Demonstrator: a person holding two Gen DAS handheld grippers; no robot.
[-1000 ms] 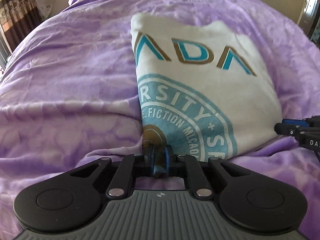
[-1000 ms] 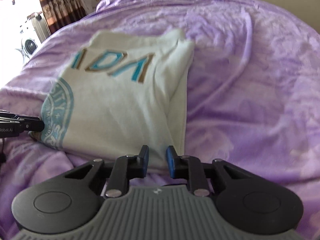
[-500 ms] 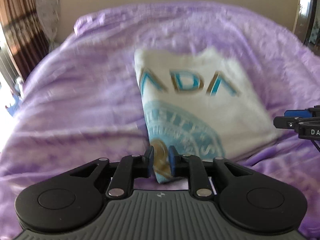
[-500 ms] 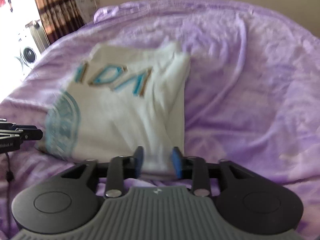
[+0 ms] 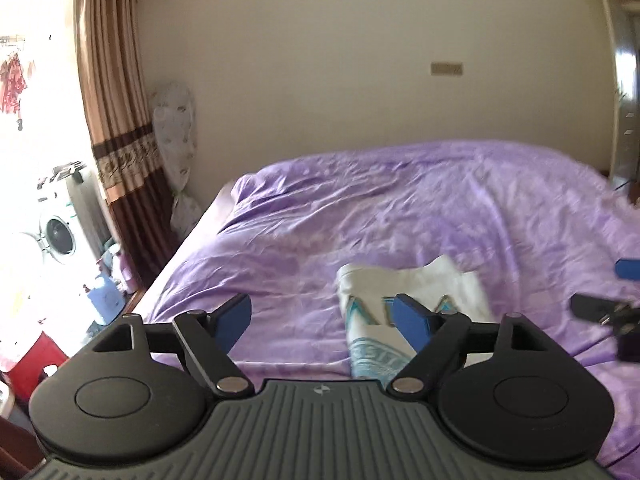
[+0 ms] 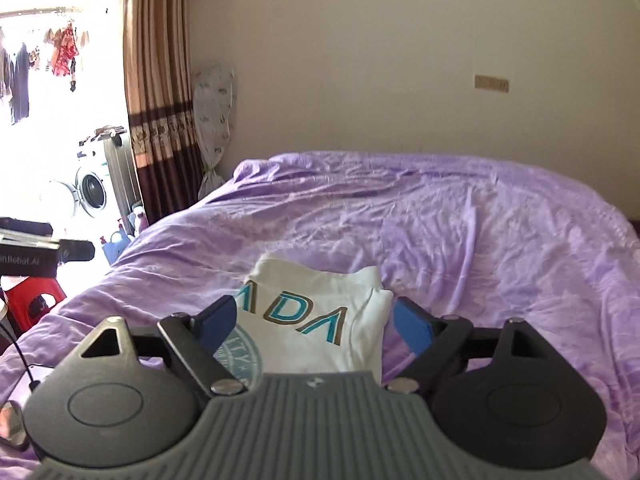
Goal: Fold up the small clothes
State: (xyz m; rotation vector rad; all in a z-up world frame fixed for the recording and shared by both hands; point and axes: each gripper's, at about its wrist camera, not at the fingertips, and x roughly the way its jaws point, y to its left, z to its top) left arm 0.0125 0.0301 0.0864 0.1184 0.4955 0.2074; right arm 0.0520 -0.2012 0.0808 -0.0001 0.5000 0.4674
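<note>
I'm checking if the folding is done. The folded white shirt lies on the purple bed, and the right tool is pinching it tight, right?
Not quite. The folded white shirt does lie on the purple bed, but the right tool is wide open and has just let go; nothing is pinched. The right wrist view shows it.

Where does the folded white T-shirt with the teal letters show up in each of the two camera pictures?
Left wrist view: the folded white T-shirt lies low and right of centre on the purple bedcover, partly behind a blue finger.
Right wrist view: the T-shirt lies low and central, beyond the wide-apart fingers.
Shared landmark: the striped brown curtain at upper left.
</note>
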